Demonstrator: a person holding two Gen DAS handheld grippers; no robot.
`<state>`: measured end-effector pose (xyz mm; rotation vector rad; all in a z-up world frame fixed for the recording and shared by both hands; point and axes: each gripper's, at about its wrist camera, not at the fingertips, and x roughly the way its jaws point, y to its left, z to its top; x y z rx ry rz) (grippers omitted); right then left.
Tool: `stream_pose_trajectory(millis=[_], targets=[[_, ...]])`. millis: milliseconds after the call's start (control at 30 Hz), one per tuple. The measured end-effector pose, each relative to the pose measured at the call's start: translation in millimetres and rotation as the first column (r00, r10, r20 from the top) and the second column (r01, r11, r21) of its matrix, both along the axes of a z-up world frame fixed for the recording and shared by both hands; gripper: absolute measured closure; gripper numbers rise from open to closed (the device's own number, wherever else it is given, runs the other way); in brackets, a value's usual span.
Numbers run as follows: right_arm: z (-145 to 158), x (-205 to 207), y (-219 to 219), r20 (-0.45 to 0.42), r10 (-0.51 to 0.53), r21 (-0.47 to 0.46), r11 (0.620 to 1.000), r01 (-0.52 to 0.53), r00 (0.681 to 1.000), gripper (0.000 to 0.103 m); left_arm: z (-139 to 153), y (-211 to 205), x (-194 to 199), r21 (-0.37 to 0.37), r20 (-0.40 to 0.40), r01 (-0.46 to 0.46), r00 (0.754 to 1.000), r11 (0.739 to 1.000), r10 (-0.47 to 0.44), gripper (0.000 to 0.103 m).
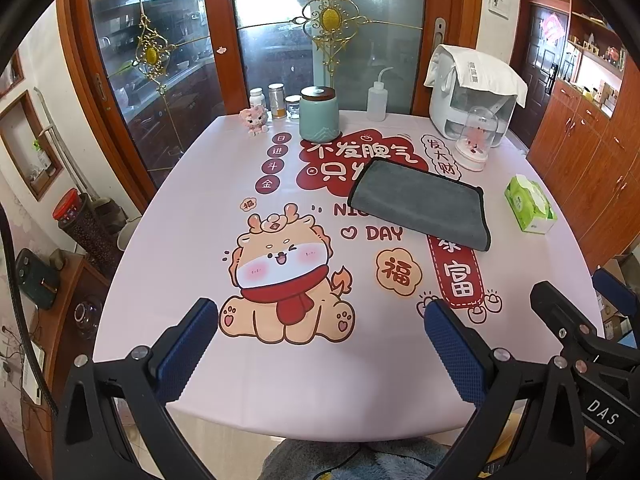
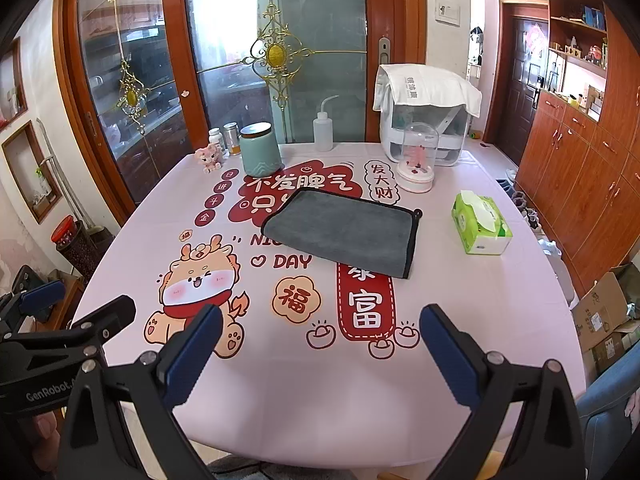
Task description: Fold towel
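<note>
Tissue box, teal canister, perhaps pill bottles.

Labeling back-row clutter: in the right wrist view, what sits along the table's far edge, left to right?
Pink figurine → green canister → squeeze bottle → white appliance under a cloth. The small jars behind the figurine overlap the canister, so they are left out.

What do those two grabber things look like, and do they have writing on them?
Both are black plastic frames with silver bolts. The left gripper has two fingers covered in bumpy blue rubber pads, and so does the right gripper. White lettering on their bodies reads "GenRobot" and "DAS".
</note>
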<state>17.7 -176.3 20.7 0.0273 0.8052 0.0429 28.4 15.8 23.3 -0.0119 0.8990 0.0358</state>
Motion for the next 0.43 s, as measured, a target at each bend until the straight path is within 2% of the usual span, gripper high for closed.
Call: stream_pose_trajectory(millis=[433], targets=[[0,0,3,0.000,0.004,-0.003,1.000,-0.004,1.000,0.003,-6,13,-4,0.000,-0.006,-0.005,1.000,1.000,0.005,0.001]])
